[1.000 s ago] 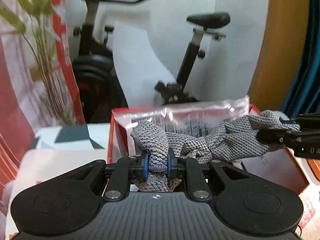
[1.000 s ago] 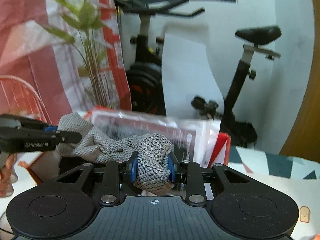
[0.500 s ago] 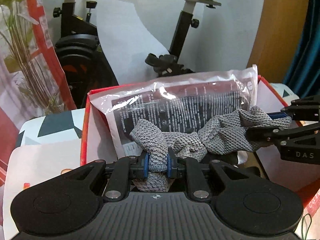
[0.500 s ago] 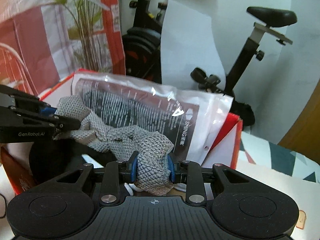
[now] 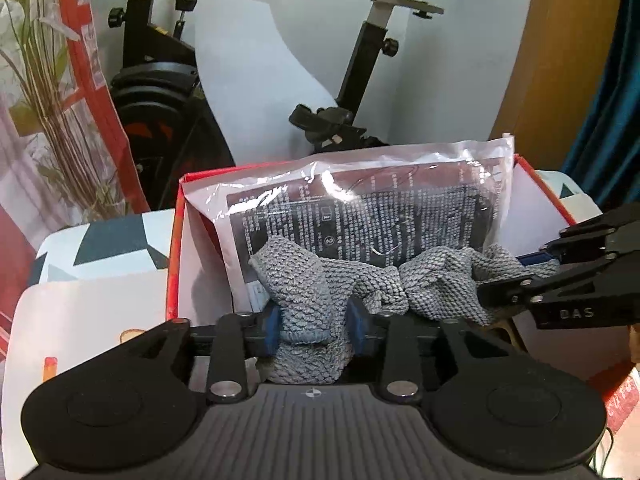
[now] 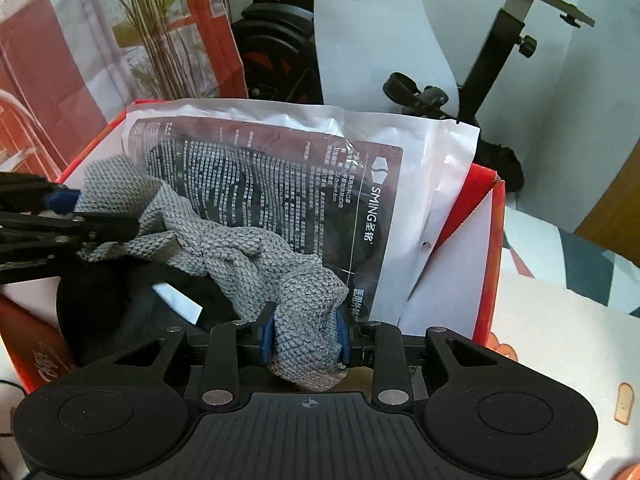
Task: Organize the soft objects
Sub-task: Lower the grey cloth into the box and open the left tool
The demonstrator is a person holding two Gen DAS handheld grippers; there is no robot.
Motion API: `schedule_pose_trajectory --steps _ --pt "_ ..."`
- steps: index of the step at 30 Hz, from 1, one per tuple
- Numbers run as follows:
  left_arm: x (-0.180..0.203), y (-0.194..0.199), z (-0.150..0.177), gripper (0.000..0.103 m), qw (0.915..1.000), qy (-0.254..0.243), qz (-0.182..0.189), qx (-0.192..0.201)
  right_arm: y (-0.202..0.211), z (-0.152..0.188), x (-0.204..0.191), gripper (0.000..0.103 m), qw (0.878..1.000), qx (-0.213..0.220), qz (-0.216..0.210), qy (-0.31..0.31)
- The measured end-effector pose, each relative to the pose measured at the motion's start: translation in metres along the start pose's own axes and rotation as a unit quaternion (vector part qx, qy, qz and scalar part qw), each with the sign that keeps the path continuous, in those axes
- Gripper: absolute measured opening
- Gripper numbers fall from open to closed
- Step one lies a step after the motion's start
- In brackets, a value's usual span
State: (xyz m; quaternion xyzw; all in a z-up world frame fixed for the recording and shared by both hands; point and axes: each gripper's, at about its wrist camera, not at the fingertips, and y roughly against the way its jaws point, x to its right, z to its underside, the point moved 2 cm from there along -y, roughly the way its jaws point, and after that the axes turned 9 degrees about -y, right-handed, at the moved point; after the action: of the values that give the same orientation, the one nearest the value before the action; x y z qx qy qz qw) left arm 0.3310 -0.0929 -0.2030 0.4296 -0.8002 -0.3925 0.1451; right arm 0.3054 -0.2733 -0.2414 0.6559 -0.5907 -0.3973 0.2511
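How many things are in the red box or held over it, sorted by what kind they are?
Grey knitted cloth: 1, held by the left gripper and right gripper
Printed plastic packet: 1, leaning in the red box
Black soft item: 1, too dark to name
Total: 3

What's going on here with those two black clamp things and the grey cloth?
A person is working two handheld grippers. The left gripper and the right gripper are each shut on one end of a grey knitted cloth, holding it over an open red box. A printed plastic packet stands against the box's back wall. The cloth has not been let go.
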Motion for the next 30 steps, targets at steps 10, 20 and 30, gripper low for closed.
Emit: schedule_pose_trajectory --steps 10,20,30 --pt "0.003 0.035 0.003 0.059 0.9986 -0.016 -0.032 0.038 0.010 0.009 -0.020 0.044 0.996 0.038 0.067 0.053" --pt "0.012 0.084 0.009 0.063 0.9942 -0.017 -0.056 0.090 0.058 0.017 -0.017 0.079 0.993 0.104 0.050 0.031" --pt "0.048 0.130 0.061 0.063 0.9911 -0.003 -0.054 0.122 0.118 0.055 -0.019 0.083 0.987 0.154 -0.002 0.036"
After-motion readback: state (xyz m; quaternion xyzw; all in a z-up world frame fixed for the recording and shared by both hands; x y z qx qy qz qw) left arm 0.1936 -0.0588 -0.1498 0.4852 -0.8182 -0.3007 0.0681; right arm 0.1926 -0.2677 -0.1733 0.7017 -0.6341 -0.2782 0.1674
